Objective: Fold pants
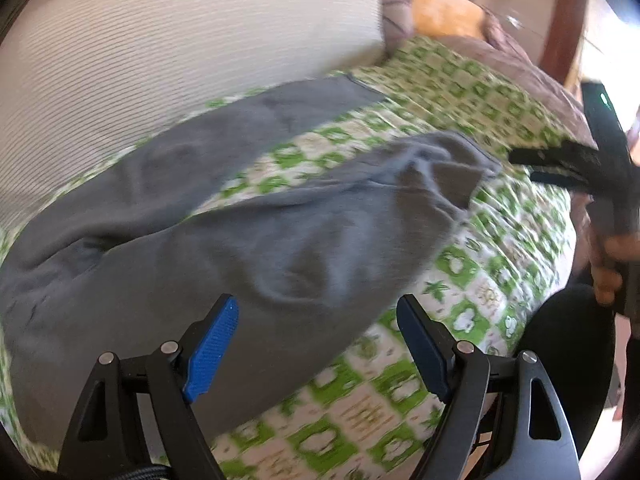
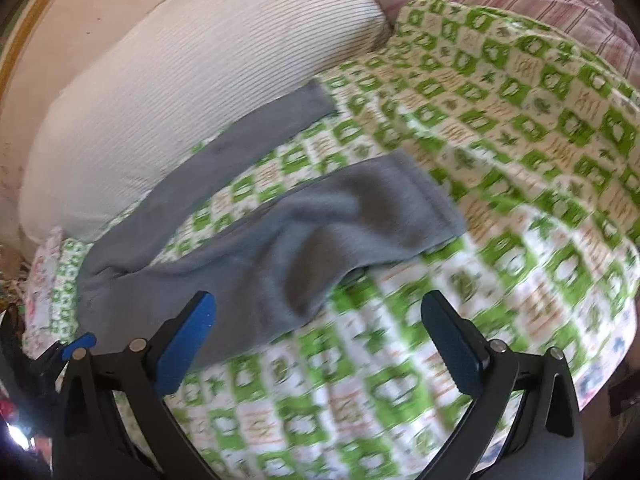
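Grey pants lie spread on a green and white patterned bedspread, legs apart, one leg running along the pillow and the other rumpled towards the right. My left gripper is open and empty, hovering just above the near edge of the pants. The right gripper shows in the left wrist view at the far right, off the end of the rumpled leg. In the right wrist view the pants lie ahead and left, and my right gripper is open and empty above the bedspread.
A large cream ribbed pillow lies along the far side of the pants, also in the right wrist view. A purplish striped blanket is bunched at the bed's far end. The bed edge drops off at the right.
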A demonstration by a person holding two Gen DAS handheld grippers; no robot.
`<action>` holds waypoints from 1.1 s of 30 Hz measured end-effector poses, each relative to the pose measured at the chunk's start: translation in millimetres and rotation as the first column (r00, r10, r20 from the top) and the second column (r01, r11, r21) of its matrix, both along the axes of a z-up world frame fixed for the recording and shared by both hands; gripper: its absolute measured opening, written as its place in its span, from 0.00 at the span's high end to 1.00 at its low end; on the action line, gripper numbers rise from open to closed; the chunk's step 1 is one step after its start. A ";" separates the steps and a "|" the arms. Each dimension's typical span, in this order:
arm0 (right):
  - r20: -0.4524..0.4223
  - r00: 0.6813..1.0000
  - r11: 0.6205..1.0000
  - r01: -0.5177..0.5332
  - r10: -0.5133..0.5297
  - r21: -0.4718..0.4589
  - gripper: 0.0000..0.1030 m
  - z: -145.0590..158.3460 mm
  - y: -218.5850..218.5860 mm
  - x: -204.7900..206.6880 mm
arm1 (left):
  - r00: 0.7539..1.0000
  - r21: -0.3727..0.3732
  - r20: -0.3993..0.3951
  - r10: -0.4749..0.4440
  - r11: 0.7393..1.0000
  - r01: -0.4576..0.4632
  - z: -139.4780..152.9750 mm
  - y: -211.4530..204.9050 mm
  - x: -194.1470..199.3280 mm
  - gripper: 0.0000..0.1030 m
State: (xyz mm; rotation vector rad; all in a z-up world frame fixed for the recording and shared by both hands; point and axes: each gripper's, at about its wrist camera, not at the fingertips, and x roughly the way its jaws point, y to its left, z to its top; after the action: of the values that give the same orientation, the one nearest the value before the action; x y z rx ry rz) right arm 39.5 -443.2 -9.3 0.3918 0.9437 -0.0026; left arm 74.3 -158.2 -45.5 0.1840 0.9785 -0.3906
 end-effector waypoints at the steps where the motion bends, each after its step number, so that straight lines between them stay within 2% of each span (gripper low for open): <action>1: -0.003 1.000 1.000 0.007 -0.007 0.005 0.04 -1.4 -4.0 3.7 | 1.000 0.003 -0.006 -0.026 1.000 0.026 -2.4 -7.0 1.4 0.21; 3: -0.016 1.000 1.000 0.006 -0.006 0.020 0.05 -5.0 -8.3 11.0 | 0.997 0.011 -0.017 -0.076 0.997 0.076 -7.9 -20.5 4.6 0.21; 6: -0.061 0.997 0.999 0.042 -0.044 -0.032 0.07 -12.4 -15.8 22.1 | 0.991 0.042 -0.028 -0.128 0.991 0.129 -18.0 -38.3 11.7 0.21; 8: -0.096 0.992 0.997 0.074 -0.077 -0.034 0.09 -20.1 -24.2 27.0 | 0.987 0.067 -0.031 -0.158 0.985 0.160 -25.7 -49.5 18.4 0.21; 11: -0.149 0.980 0.987 0.145 -0.133 0.075 0.10 -37.8 -45.4 28.6 | 0.976 0.107 -0.052 -0.211 0.971 0.216 -38.5 -64.3 25.8 0.21; 12: -0.156 0.977 0.978 0.165 -0.145 0.124 0.11 -43.9 -52.7 29.9 | 0.972 0.120 -0.055 -0.228 0.965 0.233 -42.2 -68.0 27.3 0.21; 14: -0.152 0.976 0.969 0.184 -0.159 0.167 0.18 -49.6 -60.6 35.4 | 0.971 0.167 -0.056 -0.234 0.956 0.240 -52.0 -74.1 33.2 0.21; 15: -0.154 0.974 0.967 0.192 -0.166 0.170 0.26 -50.6 -62.4 37.6 | 0.974 0.196 -0.066 -0.217 0.954 0.226 -59.3 -75.6 39.8 0.21; 16: -0.150 0.973 0.965 0.199 -0.174 0.171 0.40 -51.8 -65.3 42.2 | 0.975 0.197 -0.084 -0.206 0.956 0.219 -64.0 -74.7 44.7 0.21; 17: -0.150 0.974 0.966 0.197 -0.172 0.167 0.49 -52.3 -66.3 46.3 | 0.974 0.175 -0.112 -0.195 0.961 0.213 -68.7 -72.6 51.0 0.22; 18: -0.154 0.973 0.967 0.198 -0.173 0.162 0.74 -53.3 -66.5 50.1 | 0.972 0.130 -0.152 -0.182 0.971 0.202 -73.3 -67.7 59.0 0.27; 19: -0.156 0.972 0.966 0.203 -0.178 0.159 0.95 -53.5 -68.9 51.5 | 0.968 0.085 -0.179 -0.177 0.977 0.195 -74.5 -63.5 63.5 0.42; 20: -0.151 0.972 0.965 0.205 -0.180 0.165 0.96 -52.8 -71.3 51.7 | 0.963 0.033 -0.198 -0.180 0.981 0.190 -70.8 -58.6 66.8 0.60; 23: -0.098 0.976 0.971 0.206 -0.195 0.121 0.96 -36.4 -76.2 41.5 | 0.959 0.031 -0.187 -0.211 0.975 0.220 -53.2 -57.0 61.6 0.95; 26: -0.089 0.974 0.966 0.220 -0.210 0.136 0.96 -34.1 -85.6 29.5 | 0.941 -0.023 -0.219 -0.258 0.966 0.259 -50.0 -57.8 51.7 0.97; 28: -0.146 0.966 0.962 0.235 -0.215 0.137 0.96 -51.6 -91.1 28.1 | 0.933 -0.005 -0.230 -0.277 0.959 0.283 -60.1 -60.4 45.1 0.97; 30: -0.183 0.960 0.954 0.243 -0.211 0.174 0.94 -67.3 -94.3 28.7 | 0.937 -0.012 -0.225 -0.267 0.963 0.271 -61.3 -58.4 43.4 0.96; 32: -0.174 0.959 0.949 0.254 -0.222 0.188 0.92 -62.5 -96.1 24.4 | 0.938 -0.056 -0.231 -0.257 0.966 0.251 -53.4 -53.1 43.6 0.86; 33: -0.170 0.959 0.952 0.254 -0.225 0.172 0.85 -57.9 -95.4 22.5 | 0.941 -0.063 -0.224 -0.254 0.967 0.246 -48.8 -50.6 44.0 0.81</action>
State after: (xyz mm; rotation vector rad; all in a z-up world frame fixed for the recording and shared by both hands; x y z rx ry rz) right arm 62.1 -538.6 -67.2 0.6924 1.0414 -0.1662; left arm 118.3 -208.9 -94.3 0.2371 1.1803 -0.6737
